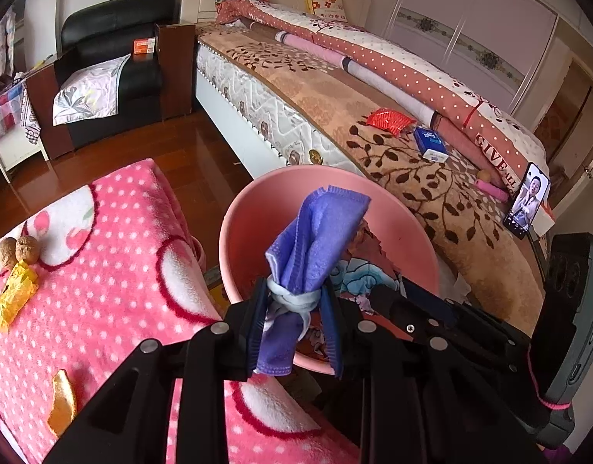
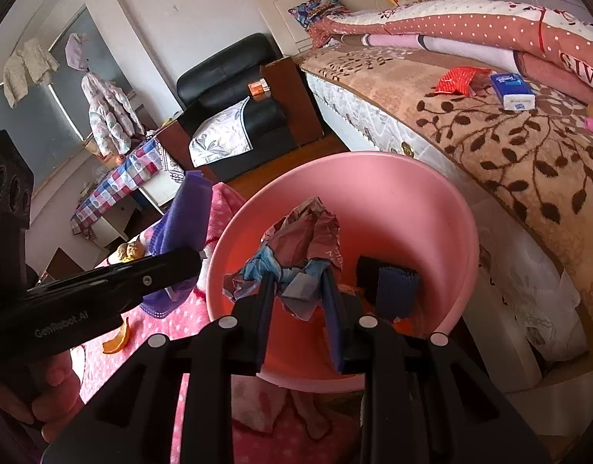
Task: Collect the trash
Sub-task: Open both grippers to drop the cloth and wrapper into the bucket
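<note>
While over pink bin: wrapper btwn R jaws (pinched).

A plain pink round plastic basin holds a crumpled maroon and pale blue wrapper. The soft fleece cloth is violet with a white knotted band. The fuzzy blanket is hot pink with white dots and red-edged white patches. The bed's plush cover is tan with dark brown leaves; on it lie a shiny red packet and a blue and white tissue pack.
</note>
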`<state>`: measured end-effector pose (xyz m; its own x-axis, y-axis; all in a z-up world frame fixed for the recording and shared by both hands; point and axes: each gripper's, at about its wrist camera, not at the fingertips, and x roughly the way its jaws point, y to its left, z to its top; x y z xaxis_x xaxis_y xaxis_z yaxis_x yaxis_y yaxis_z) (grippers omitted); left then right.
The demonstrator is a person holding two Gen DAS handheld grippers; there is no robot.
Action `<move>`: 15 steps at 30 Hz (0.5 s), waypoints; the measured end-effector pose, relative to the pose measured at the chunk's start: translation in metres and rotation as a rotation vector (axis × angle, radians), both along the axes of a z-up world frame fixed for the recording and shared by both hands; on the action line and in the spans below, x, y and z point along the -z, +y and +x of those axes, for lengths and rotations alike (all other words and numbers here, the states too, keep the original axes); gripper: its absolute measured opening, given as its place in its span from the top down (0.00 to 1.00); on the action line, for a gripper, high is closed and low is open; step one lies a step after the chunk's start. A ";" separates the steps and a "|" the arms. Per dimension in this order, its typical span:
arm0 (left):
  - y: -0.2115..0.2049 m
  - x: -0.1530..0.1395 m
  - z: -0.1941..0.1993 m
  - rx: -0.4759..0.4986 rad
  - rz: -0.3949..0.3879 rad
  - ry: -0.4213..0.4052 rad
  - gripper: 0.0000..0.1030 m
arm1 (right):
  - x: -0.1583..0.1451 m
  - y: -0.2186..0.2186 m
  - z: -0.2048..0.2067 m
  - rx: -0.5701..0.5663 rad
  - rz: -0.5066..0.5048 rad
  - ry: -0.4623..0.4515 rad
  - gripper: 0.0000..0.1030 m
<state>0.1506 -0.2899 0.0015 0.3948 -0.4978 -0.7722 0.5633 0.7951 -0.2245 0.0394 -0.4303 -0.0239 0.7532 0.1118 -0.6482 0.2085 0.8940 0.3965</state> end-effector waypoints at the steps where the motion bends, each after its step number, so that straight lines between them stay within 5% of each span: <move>1: -0.001 0.000 0.000 0.000 0.000 0.001 0.75 | 0.000 -0.001 0.000 0.002 0.001 0.001 0.76; 15: 0.003 -0.003 -0.004 0.001 -0.012 -0.019 0.61 | 0.005 -0.008 -0.003 0.041 0.049 0.015 0.74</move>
<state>0.1464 -0.2873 0.0048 0.4090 -0.5069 -0.7588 0.5680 0.7922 -0.2231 0.0368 -0.4382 -0.0286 0.7482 0.1126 -0.6538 0.2508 0.8644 0.4359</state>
